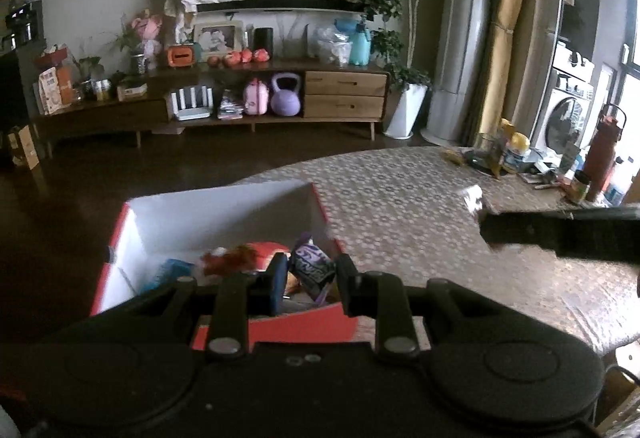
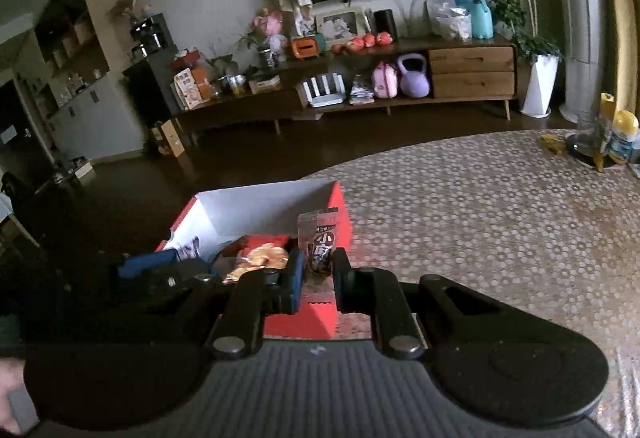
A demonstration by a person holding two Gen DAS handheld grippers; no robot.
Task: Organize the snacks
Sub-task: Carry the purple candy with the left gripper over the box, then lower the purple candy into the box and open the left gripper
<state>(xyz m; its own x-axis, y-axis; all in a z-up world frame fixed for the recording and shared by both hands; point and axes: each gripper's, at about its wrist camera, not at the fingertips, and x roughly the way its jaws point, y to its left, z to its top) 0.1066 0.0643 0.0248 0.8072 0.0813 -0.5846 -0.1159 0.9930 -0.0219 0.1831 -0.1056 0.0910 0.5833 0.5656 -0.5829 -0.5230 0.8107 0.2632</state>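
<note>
Right up close, the left gripper (image 1: pixel 312 278) is clamped on a purple packet (image 1: pixel 313 266), with both pads pressing its sides. There's white lettering on that wrapper, but it's too crumpled and blurred to read. The packet hangs just above the near end of the red box (image 1: pixel 224 213), which is white inside.

Over to the right gripper (image 2: pixel 318 270): its jaws are pinched onto a clear packet (image 2: pixel 320 238) with a dark printed panel. One big white character shows on it and it looks like 小. The smaller print beneath can't be made out. This packet is held upright over the box's near right corner.

Down in the box there's a red packet (image 2: pixel 266 240) and a see-through bag of golden round snacks (image 2: pixel 264 258) lying against it. A blue packet (image 1: pixel 172 270) sits toward the box's left wall. None of their labels is legible. The far half of the box shows bare white card.

The box sits at the left edge of the table (image 1: pixel 400 205), which has a honeycomb-patterned cloth. The stretch of table to the right of the box is clear.

At the table's far right corner there's a huddle of clutter: a glass (image 2: pixel 590 133), a yellow-lidded tub (image 2: pixel 622 137) with a blue label too small to read, and a maroon bottle (image 1: pixel 602 161). All of it stands well apart from the box.

Beyond the table is dark floor and a low wooden cabinet (image 1: pixel 344 93), with a purple kettlebell (image 1: pixel 285 95) on its open shelf.
</note>
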